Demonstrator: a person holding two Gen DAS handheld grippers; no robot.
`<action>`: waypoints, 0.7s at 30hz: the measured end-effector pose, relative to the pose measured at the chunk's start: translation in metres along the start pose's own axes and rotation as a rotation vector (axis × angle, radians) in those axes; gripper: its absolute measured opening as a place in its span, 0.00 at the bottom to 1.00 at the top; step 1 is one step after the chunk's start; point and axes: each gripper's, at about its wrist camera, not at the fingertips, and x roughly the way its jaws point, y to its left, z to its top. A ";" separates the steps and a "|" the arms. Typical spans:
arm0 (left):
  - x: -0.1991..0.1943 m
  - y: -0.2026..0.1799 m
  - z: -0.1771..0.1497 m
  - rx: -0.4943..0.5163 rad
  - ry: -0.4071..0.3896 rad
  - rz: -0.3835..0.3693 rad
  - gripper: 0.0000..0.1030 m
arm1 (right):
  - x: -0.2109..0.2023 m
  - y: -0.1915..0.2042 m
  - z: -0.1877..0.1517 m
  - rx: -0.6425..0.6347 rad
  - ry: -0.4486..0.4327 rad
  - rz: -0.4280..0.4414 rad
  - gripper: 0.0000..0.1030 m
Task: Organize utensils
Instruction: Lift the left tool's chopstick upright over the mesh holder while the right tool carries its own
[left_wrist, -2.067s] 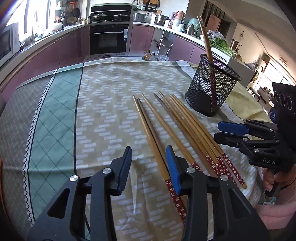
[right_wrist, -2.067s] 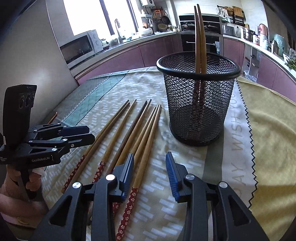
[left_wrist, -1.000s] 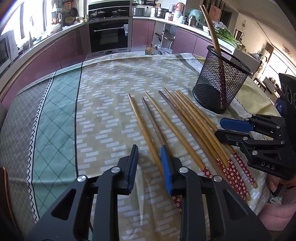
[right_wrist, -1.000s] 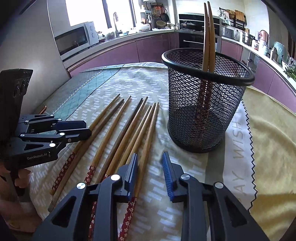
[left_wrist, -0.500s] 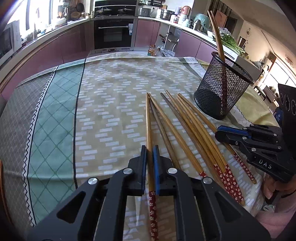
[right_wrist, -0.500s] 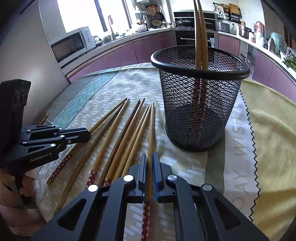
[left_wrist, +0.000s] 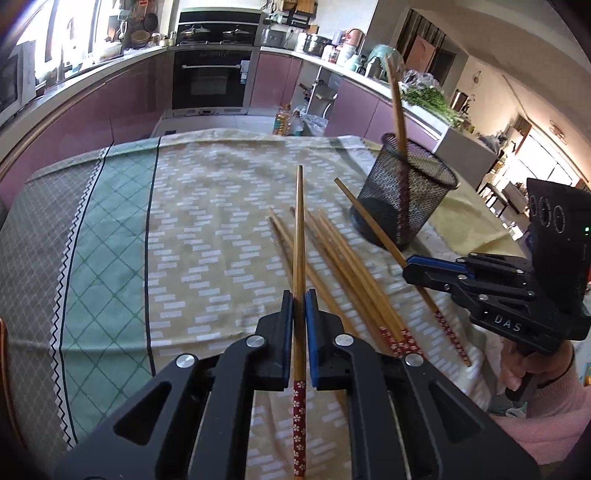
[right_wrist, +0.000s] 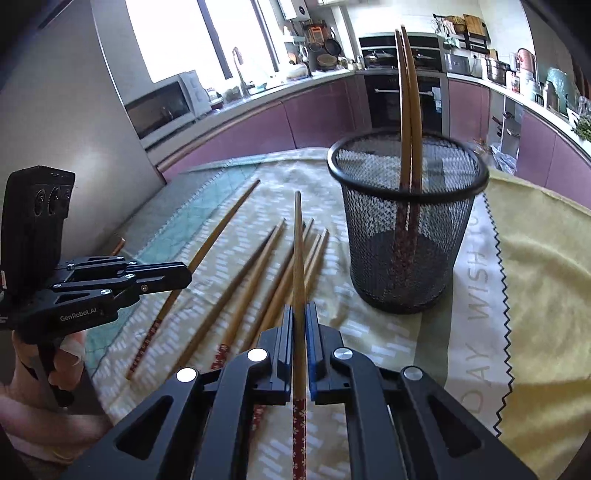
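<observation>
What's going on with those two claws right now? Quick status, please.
Left claw and right claw each shut on one chopstick. Mesh cup holds two; several loose chopsticks lie on the cloth. Nothing blocks the cup.

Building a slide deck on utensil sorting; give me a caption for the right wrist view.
Right gripper lifts one chopstick toward the mesh holder, which already holds two; others lie on the tablecloth.

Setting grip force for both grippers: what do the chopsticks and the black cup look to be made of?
Chopsticks, like the left-held one: apparently wood or bamboo, a smooth tan shaft with a red floral-patterned handle end, perhaps lacquer or wrap.
Black cup: looks like black-coated metal mesh, see-through walls under a solid rolled rim; plastic cannot be ruled out.
Both the left gripper and the right gripper are shut on one chopstick each.
</observation>
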 end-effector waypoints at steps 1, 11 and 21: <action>-0.005 -0.002 0.002 0.005 -0.010 -0.010 0.07 | -0.004 0.000 0.001 -0.001 -0.009 0.007 0.06; -0.046 -0.024 0.018 0.054 -0.094 -0.088 0.07 | -0.038 -0.002 0.011 -0.007 -0.104 0.018 0.06; -0.079 -0.040 0.038 0.077 -0.191 -0.170 0.07 | -0.072 -0.006 0.026 -0.011 -0.222 0.006 0.06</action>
